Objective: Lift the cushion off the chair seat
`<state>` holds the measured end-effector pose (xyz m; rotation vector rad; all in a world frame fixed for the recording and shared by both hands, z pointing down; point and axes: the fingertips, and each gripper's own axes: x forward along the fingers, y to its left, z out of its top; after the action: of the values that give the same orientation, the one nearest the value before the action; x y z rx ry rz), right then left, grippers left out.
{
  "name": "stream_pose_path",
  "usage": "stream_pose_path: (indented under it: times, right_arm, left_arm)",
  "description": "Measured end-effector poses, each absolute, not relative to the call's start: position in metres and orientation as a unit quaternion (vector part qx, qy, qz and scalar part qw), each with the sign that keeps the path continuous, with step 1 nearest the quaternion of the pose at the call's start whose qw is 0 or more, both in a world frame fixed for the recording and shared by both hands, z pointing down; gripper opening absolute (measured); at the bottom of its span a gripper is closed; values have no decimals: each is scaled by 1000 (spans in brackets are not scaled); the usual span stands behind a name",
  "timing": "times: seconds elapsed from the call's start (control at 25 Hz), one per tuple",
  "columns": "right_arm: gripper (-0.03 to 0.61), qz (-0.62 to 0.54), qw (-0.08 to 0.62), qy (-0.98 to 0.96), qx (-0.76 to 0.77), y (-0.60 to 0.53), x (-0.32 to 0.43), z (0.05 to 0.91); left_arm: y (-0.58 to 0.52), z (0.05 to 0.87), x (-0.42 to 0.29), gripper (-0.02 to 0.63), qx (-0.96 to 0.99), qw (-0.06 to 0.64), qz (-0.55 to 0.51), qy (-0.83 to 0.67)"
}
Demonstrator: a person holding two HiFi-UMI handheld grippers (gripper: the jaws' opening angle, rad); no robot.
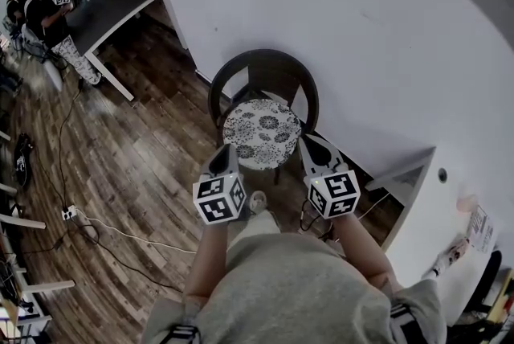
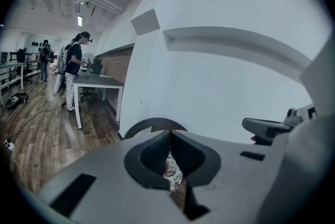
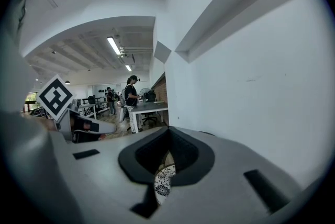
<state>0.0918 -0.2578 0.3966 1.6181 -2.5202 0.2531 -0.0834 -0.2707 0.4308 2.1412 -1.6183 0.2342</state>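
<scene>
we had the floral cushion (image 1: 261, 132) lying on the round seat of the dark chair (image 1: 227, 77) by the wall, left gripper (image 1: 228, 149) and right gripper (image 1: 308, 143) at its near edges, both jaws closed tip to tip, cushion print peeking through the gaps

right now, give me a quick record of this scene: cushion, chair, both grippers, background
cushion: round, patterned, lying flat on the seat, not lifted
chair: dark, curved back, set against the white wall
left gripper: jaws together, tip at the cushion's near left edge
right gripper: jaws together, tip at the cushion's near right edge
grip: neither clearly has hold of the cushion
background: people by a desk, far left
</scene>
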Motion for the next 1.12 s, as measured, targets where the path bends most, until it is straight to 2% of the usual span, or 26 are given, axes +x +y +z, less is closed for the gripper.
stream_pose_path:
  times: [0.52, 1.12]
  right_arm:
    - [2, 116, 84, -812, 566, -344, 86, 434]
    - [2, 158, 124, -804, 559, -420, 62, 507]
  left_arm:
    - [-367, 467, -97, 8, 787, 239, 103, -559]
    - [-432, 572, -124, 9, 773, 279, 131, -555]
